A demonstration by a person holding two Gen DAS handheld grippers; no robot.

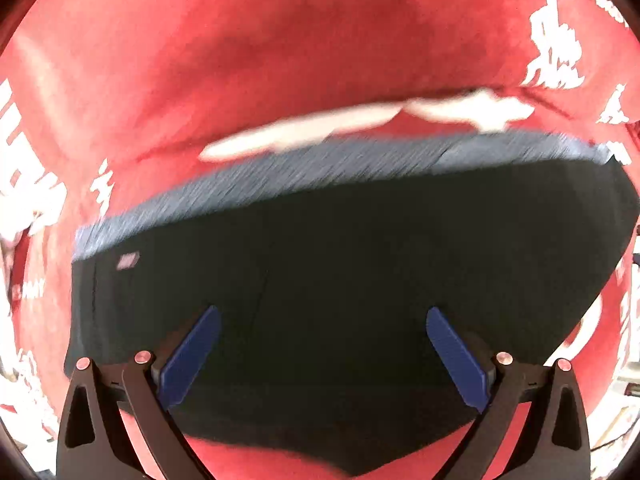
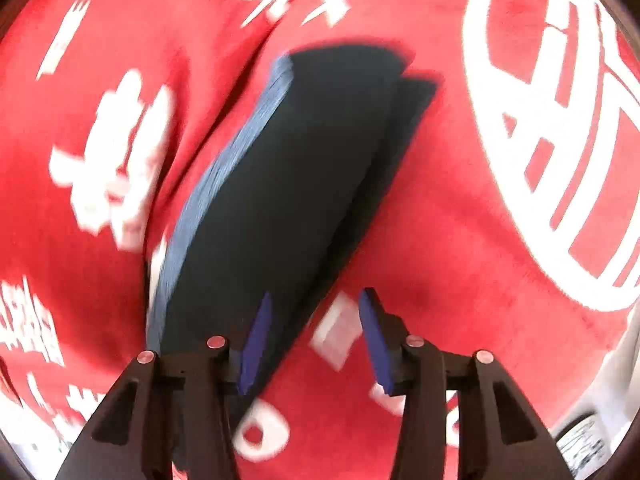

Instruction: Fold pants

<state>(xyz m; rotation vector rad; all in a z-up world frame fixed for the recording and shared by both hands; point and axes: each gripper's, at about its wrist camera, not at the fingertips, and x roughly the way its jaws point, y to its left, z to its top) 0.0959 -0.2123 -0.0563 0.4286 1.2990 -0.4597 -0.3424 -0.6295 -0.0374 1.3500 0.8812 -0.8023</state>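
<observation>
Surface: red plush cloth point(image 1: 248, 40), covering nearly the whole field in both wrist views. White printed characters and lettering scattered over it; large white ring-shaped emblem point(image 2: 552, 132) at 2 o'clock in the right wrist view. Soft creases and one long ridge across the left wrist view, with a blurred white print patch point(image 1: 360, 124) along it. Both views motion-blurred.

Room: little visible. Pale, cluttered strip point(image 1: 628, 392) at 4 o'clock past the cloth's edge, left wrist view; too blurred to identify. Pale surface and a grey patterned scrap point(image 2: 580, 444) at 5 o'clock, right wrist view; likewise unclear.

Pants point(image 1: 340, 264): dark, folded into a compact slab, lying flat on the cloth. Blue-grey ribbed waistband point(image 1: 320, 168) along the 12 o'clock edge in the left wrist view; small pale label point(image 1: 128, 260) near 9 o'clock. In the right wrist view, seen as a long dark shape point(image 2: 304, 184) from 12 toward 7 o'clock, waistband point(image 2: 224, 168) on its 9 o'clock side, a lower layer offset at 1 o'clock.

Left gripper point(image 1: 324, 316): spread wide over the pants, nothing between the blue pads point(image 1: 188, 360).

Right gripper point(image 2: 316, 300): spread apart, gripping nothing; one pad point(image 2: 256, 344) over the pants' edge, the other point(image 2: 376, 340) over bare cloth.
</observation>
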